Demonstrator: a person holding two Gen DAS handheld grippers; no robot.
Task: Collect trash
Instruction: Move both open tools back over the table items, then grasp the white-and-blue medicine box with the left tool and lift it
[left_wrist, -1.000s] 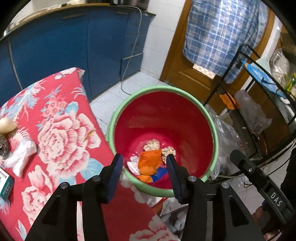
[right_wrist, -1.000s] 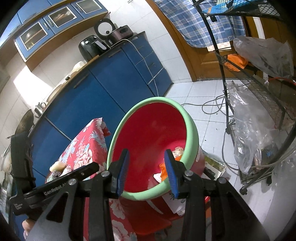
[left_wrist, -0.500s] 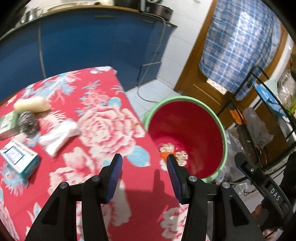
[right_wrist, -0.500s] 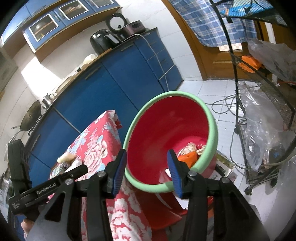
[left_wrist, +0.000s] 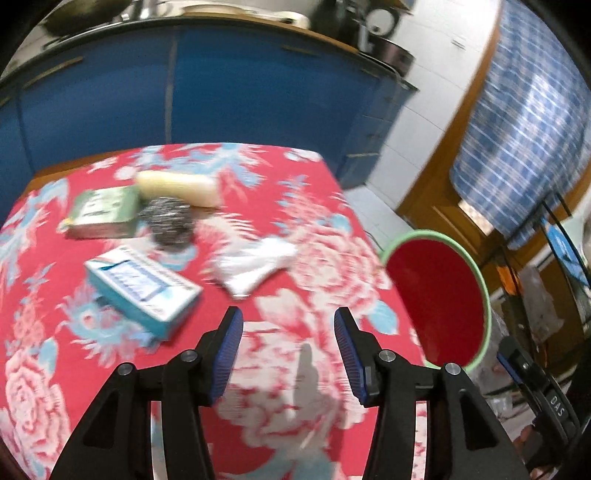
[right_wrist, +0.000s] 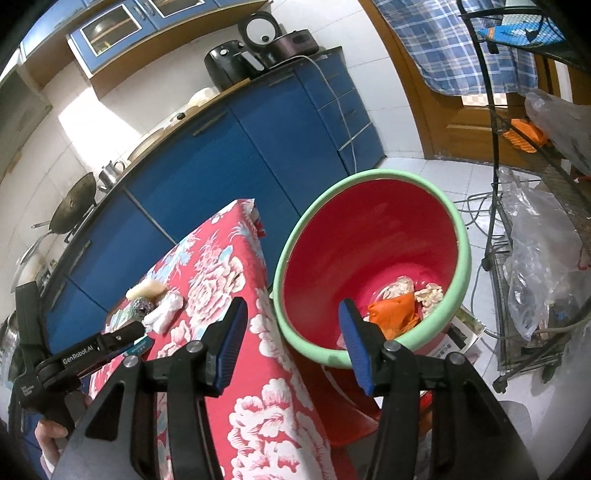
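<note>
My left gripper (left_wrist: 288, 352) is open and empty above the red floral tablecloth (left_wrist: 295, 266). Ahead of it lie a crumpled white plastic wrapper (left_wrist: 255, 264), a blue-white box (left_wrist: 142, 288), a steel scourer (left_wrist: 170, 221), a green box (left_wrist: 103, 212) and a pale yellow lump (left_wrist: 177, 188). The red bin with a green rim (left_wrist: 436, 299) stands off the table's right edge. My right gripper (right_wrist: 291, 343) is open and empty near the bin (right_wrist: 373, 251), which holds orange and crumpled trash (right_wrist: 395, 310). The left gripper's body (right_wrist: 81, 358) shows in the right wrist view.
Blue kitchen cabinets (right_wrist: 229, 155) run behind the table, with appliances (right_wrist: 258, 55) on the counter. A black wire rack (right_wrist: 517, 206) with plastic bags (right_wrist: 543, 266) stands right of the bin. A wooden door with checked cloth (left_wrist: 517, 147) is at the back.
My left gripper has swung left from over the bin to over the table, bringing the wrapper and boxes into view. My right gripper has shifted slightly and stays open by the bin.
</note>
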